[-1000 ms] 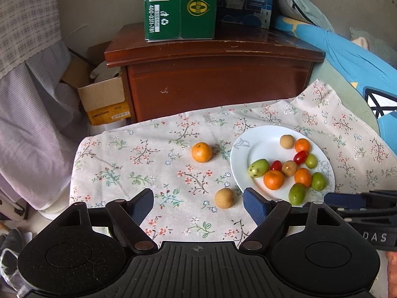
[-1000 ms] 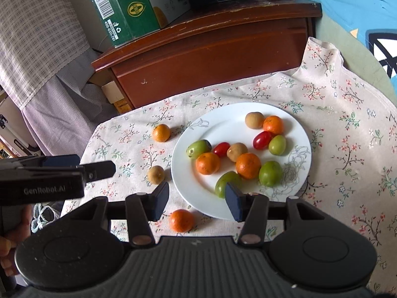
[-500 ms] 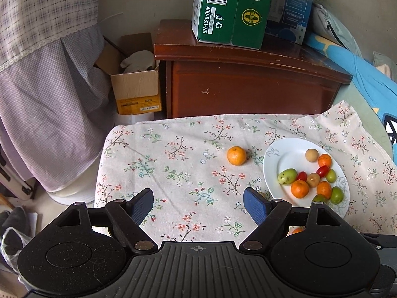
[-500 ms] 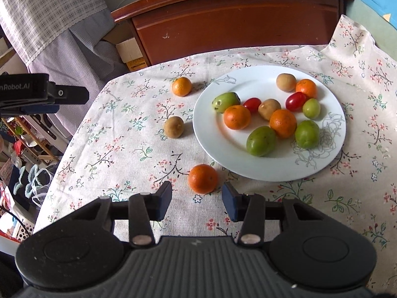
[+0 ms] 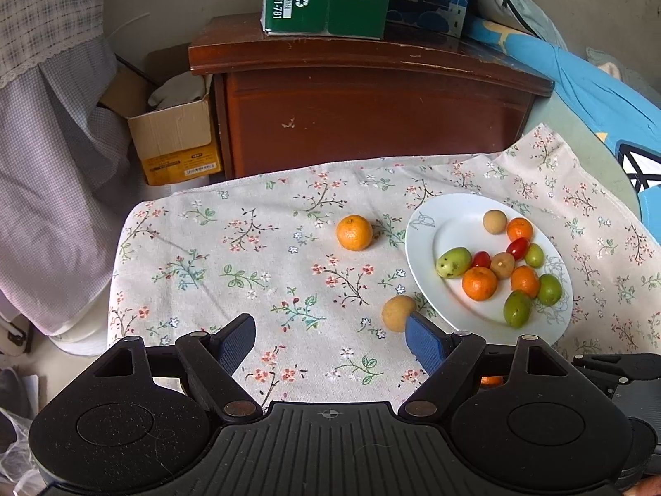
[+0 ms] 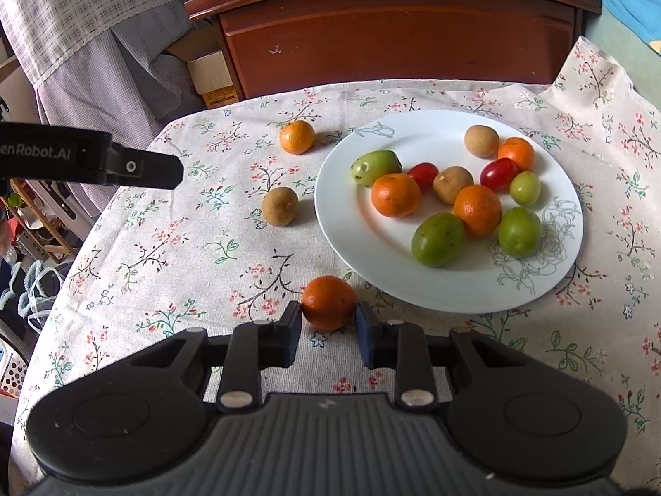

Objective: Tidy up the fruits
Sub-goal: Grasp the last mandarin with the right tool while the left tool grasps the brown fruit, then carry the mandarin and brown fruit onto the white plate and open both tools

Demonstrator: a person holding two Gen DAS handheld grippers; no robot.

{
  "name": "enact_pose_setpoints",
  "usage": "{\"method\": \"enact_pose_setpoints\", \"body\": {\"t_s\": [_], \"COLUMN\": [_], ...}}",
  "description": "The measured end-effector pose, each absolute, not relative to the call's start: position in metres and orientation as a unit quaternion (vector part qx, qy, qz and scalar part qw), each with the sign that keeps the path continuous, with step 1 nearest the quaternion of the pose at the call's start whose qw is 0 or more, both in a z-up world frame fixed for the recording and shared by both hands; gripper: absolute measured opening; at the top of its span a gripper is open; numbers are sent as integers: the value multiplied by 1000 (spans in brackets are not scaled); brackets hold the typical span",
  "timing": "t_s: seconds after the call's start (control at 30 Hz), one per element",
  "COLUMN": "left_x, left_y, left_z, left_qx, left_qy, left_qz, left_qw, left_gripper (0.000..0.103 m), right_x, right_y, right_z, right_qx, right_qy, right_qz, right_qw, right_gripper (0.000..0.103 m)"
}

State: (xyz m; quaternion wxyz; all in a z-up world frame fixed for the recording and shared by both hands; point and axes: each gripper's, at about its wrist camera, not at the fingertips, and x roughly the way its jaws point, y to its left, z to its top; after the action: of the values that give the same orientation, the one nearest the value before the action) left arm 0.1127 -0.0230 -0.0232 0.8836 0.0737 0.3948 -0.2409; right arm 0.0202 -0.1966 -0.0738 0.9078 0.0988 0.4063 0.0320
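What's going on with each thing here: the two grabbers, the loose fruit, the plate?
Right gripper: jaws just closing, pads against the near orange, which sits on the cloth.
Left gripper: open, empty.
Far orange: loose on the cloth, untouched.
Brown fruit: loose on the cloth beside the plate.
Plate: flat on the cloth, holding mixed fruit.

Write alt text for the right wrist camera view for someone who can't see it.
The right claw has just been closing on a small orange lying on a floral tablecloth, its pads at the fruit's sides. Beyond it, a white plate holds oranges, green fruits, cherry tomatoes and brown fruits; another orange and a brown fruit lie loose to the plate's left.
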Motion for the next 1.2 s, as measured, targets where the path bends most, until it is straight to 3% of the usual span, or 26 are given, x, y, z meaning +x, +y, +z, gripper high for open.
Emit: {"method": "enact_pose_setpoints", "body": {"t_s": [0.37,0.53,0.77,0.87,0.9,1.0,1.2], "left_x": [115,120,132,133,133,131,132], "left_y": [-59,-70,-74,-78,-80,-81,-77], "left_z": [-53,-63,-74,-77,-79,-80,-64], "left_qx": [147,164,149,148,151,157,135], "left_qy": [371,372,386,388,390,387,380], "left_qz": [-324,-340,-351,-358,-360,-353,-349], "left_qw": [858,848,840,836,834,837,846], "left_gripper": [77,67,42,39,31,24,24], "right_x": [15,15,19,20,20,20,20], "right_y": [-214,-220,-226,-229,-230,-235,-247], "right_z": [-57,-48,-47,-50,-51,-51,-44], "right_qx": [142,156,167,174,178,188,200], "right_qy": [397,386,387,392,393,394,382], "right_qz": [29,25,20,14,13,9,-1], "right_qw": [906,909,907,903,902,900,902], "right_gripper": [28,28,28,28,28,28,28]}}
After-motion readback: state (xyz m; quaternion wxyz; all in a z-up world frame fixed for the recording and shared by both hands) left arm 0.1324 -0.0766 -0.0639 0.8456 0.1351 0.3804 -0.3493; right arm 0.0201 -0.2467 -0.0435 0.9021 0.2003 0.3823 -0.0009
